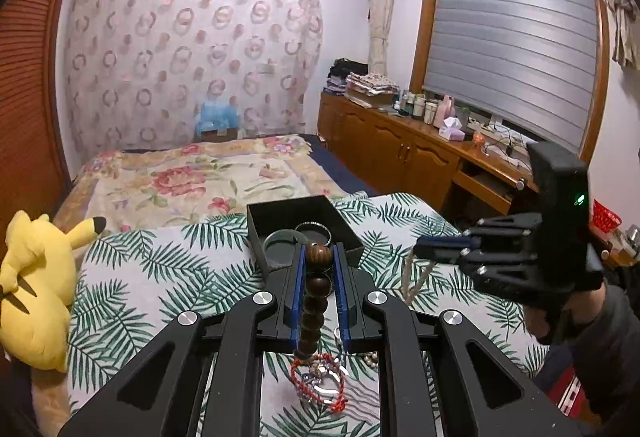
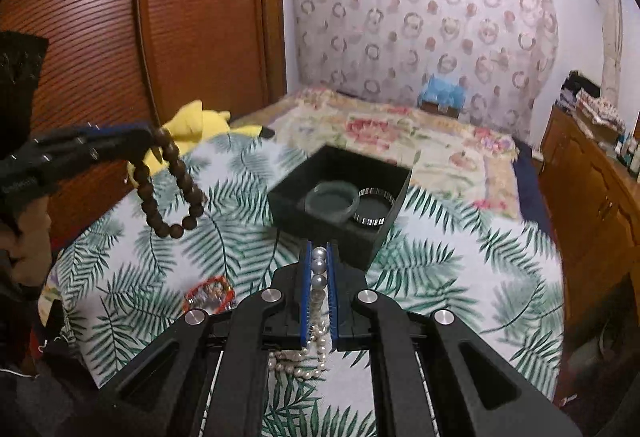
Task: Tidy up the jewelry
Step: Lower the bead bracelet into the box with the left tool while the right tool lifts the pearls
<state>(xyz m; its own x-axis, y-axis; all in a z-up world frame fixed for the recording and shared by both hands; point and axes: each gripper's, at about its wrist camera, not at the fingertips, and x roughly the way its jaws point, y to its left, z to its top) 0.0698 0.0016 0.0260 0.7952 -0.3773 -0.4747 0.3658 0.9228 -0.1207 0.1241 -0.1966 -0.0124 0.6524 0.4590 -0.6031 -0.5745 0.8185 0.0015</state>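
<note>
My left gripper (image 1: 319,251) is shut on a brown wooden bead bracelet (image 1: 316,293), held above the leaf-print cloth; the bracelet also hangs from it in the right wrist view (image 2: 172,189). My right gripper (image 2: 319,251) is shut on a pearl necklace (image 2: 318,273) whose strand trails down to the cloth (image 2: 296,361). A black open box (image 2: 340,193) ahead holds a green bangle (image 2: 332,199) and a silver bangle (image 2: 374,207). A red cord bracelet with silver pieces (image 1: 320,383) lies on the cloth below my left gripper.
A yellow plush toy (image 1: 36,289) lies at the cloth's left edge. A floral bedspread (image 1: 192,177) stretches behind the box. A wooden sideboard (image 1: 404,141) with bottles and clutter runs along the right. A wooden louvred wardrobe (image 2: 160,37) stands on the left.
</note>
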